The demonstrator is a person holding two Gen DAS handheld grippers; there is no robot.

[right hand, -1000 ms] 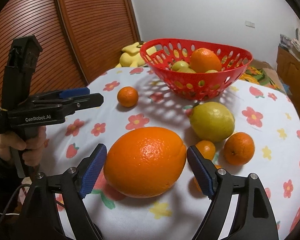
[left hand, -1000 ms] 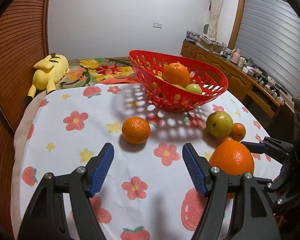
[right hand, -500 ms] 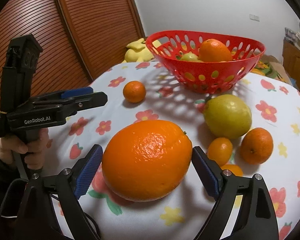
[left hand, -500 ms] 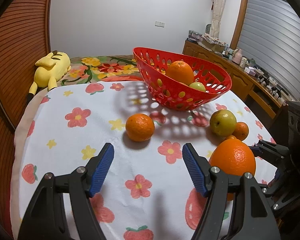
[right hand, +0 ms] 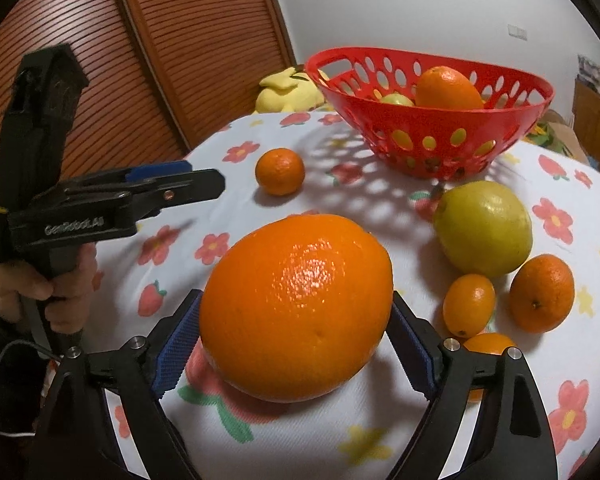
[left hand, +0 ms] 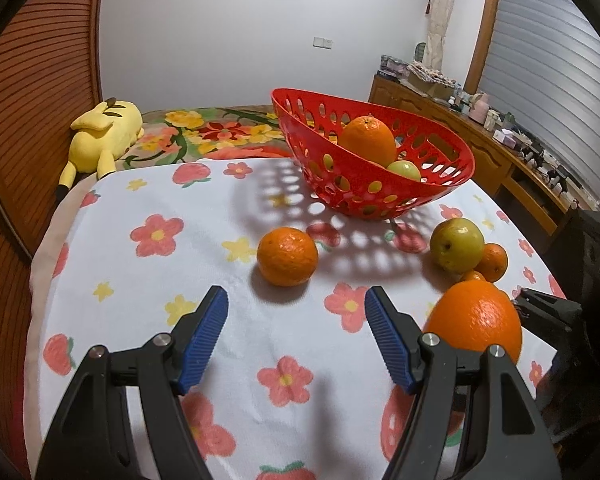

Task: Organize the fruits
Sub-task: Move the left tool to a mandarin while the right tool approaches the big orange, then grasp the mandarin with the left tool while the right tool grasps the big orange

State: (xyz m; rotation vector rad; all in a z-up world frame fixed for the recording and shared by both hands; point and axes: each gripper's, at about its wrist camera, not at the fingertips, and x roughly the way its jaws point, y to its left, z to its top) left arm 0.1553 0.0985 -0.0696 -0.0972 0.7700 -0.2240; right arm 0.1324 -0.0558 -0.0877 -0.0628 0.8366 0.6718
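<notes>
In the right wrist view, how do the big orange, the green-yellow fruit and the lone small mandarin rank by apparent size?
1. big orange, nearest the camera, so exaggerated
2. green-yellow fruit
3. lone small mandarin, farthest

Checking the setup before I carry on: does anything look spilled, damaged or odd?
Nothing stands out. The red basket sits upright on the tablecloth, the loose fruit looks intact, and the right gripper brackets the big orange.
</notes>
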